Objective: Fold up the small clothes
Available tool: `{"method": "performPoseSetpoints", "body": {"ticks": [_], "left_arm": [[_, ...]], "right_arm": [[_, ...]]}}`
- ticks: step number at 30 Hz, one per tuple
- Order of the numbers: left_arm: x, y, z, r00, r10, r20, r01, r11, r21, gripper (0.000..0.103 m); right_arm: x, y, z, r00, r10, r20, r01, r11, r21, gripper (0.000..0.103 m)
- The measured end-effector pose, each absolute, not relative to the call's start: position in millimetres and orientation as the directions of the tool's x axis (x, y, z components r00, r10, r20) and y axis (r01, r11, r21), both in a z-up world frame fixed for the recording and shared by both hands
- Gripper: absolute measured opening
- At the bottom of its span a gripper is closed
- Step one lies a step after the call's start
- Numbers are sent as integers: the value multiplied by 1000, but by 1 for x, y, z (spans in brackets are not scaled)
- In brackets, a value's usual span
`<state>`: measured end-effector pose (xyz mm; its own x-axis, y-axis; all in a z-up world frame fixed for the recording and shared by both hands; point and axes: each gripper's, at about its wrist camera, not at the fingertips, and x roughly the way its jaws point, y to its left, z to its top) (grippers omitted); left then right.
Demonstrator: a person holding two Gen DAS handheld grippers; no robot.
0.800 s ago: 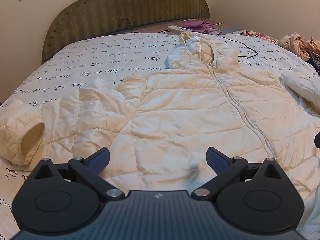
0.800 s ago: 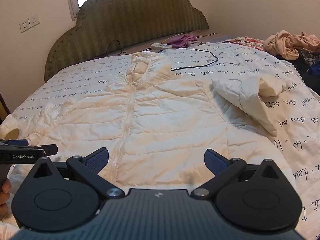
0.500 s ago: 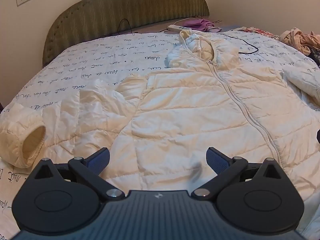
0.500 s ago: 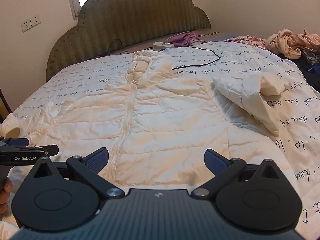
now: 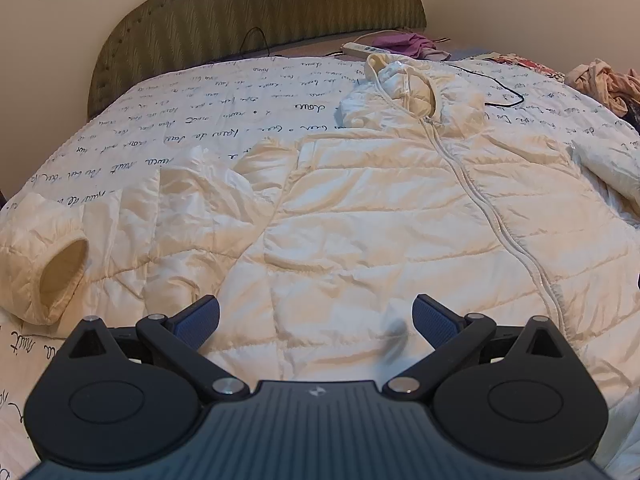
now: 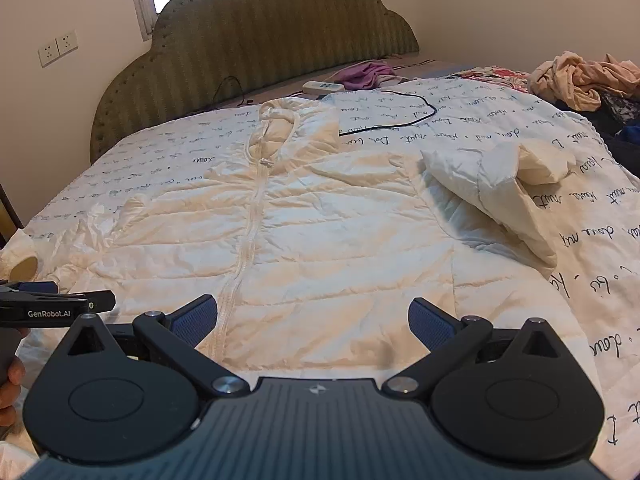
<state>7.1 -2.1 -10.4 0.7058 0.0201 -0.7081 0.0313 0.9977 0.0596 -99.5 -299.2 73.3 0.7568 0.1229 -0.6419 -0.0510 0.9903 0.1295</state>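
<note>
A cream quilted hooded jacket (image 5: 380,208) lies front up and zipped on the bed, hood toward the headboard. Its left sleeve (image 5: 92,240) stretches out flat with the cuff opening toward me. The other sleeve (image 6: 500,188) is crumpled and folded on itself at the right. My left gripper (image 5: 316,320) hovers open over the jacket's lower left front, nothing between its blue pads. Open too, my right gripper (image 6: 312,320) hangs above the hem just right of the zipper (image 6: 248,232). The left gripper (image 6: 52,308) shows at the right wrist view's left edge, held by a hand.
The bed's quilt (image 5: 200,120) is white with dark script. A green padded headboard (image 6: 260,40) stands at the back. A black cable (image 6: 400,116), a power strip (image 6: 322,87) and purple cloth (image 6: 364,74) lie near it. A pile of clothes (image 6: 580,80) sits at the right.
Both grippers have edged slightly forward and lower over the jacket. Their jaws stay wide and the jacket has not moved.
</note>
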Motion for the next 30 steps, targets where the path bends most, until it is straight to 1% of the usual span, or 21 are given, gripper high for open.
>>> {"method": "performPoseSetpoints", "body": {"ticks": [15,22,28,30], "left_arm": [[9,-3,-19,689,29,-724,36,997,74,103],[6,-5,-19,699,14,-714,52,996,71,103],[6,-13,-15,706,-12,-708,86,994,69,103],[8,-16,-13,710,-20,-704,90,994,62,103]], "right_arm": [[-100,-309,63,748,109,-654,-25,990,136,103],[-101,-322,58,748,94,-657,0,990,141,103],[-101,-346,65,791,83,-606,13,988,152,103],[-98,-354,66,790,85,-607,20,986,165,103]]}}
